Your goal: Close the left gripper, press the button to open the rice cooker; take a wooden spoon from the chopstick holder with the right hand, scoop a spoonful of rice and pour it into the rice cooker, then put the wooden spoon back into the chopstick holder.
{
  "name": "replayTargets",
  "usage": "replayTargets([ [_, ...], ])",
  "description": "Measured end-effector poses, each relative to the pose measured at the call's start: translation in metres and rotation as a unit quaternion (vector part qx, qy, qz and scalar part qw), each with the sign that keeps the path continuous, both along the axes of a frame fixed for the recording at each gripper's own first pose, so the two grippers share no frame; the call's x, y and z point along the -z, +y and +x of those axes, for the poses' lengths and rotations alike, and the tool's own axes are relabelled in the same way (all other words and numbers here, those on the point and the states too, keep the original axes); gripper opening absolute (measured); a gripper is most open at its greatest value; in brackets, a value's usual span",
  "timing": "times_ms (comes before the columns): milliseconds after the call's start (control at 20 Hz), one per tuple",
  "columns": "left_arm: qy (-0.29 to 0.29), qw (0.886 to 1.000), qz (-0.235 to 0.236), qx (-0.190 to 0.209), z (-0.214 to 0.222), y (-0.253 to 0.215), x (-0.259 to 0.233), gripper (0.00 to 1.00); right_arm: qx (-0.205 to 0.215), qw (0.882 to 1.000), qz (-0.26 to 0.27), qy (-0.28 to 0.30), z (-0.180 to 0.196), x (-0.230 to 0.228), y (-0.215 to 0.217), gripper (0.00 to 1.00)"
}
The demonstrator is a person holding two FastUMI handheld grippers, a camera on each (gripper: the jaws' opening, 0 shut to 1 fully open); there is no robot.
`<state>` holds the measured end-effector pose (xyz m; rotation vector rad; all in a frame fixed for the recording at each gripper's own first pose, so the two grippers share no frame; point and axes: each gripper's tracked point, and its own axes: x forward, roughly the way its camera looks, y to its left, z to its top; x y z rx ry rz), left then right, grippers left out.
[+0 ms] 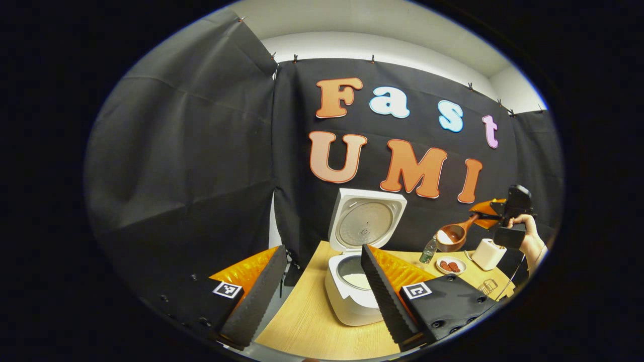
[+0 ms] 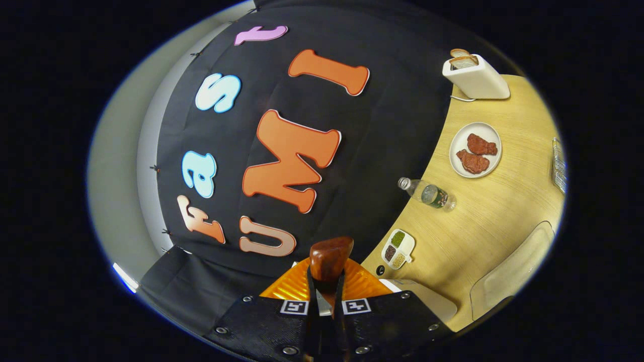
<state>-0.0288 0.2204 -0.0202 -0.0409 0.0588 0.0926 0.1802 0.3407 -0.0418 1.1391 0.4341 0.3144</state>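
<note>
We see the wooden spoon (image 1: 453, 235), rice in its bowl, held above the tabletop (image 1: 312, 322) right of the open rice cooker (image 1: 352, 296); right gripper (image 2: 325, 296) jaws clamp its handle. Left gripper (image 1: 322, 286) jaws wide apart, holding nothing.

White rice cooker (image 1: 352, 291) on the surface, lid upright and open, rice in the pot. Wooden spoon (image 1: 453, 235), rice in its bowl, held aloft right of the cooker.
</note>
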Motion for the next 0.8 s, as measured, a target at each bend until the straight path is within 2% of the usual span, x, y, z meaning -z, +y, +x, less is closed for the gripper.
replayTargets([
  [350,0.005,1.000,0.007,0.013,0.002,-0.003,0.005,1.00,-0.009,0.999,-0.049,-0.017,0.019,0.007,0.062,0.10],
  [800,0.015,0.999,0.008,0.029,0.017,-0.009,0.012,1.00,0.000,0.989,-0.133,-0.061,0.035,0.003,0.089,0.10],
])
